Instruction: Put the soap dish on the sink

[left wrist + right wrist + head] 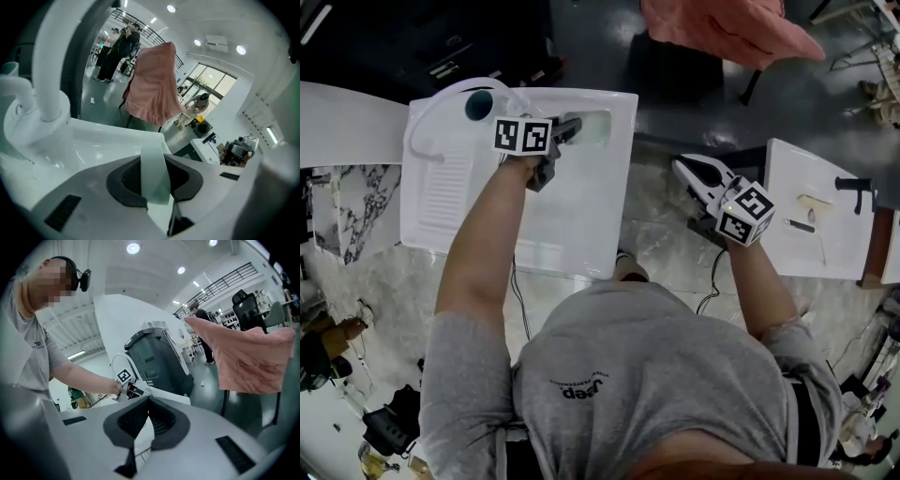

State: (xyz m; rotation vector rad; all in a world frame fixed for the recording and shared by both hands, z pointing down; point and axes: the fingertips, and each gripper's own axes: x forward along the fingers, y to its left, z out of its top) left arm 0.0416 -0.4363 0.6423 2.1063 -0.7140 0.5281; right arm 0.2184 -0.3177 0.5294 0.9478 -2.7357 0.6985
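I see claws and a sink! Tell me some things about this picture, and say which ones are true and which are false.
1. The left claw grips a pale green soap dish. True.
2. The right claw holds a sponge. False: it is shut with nothing in it.
3. The sink is white. True.
4. The hanging cloth is blue. False: it is pink.
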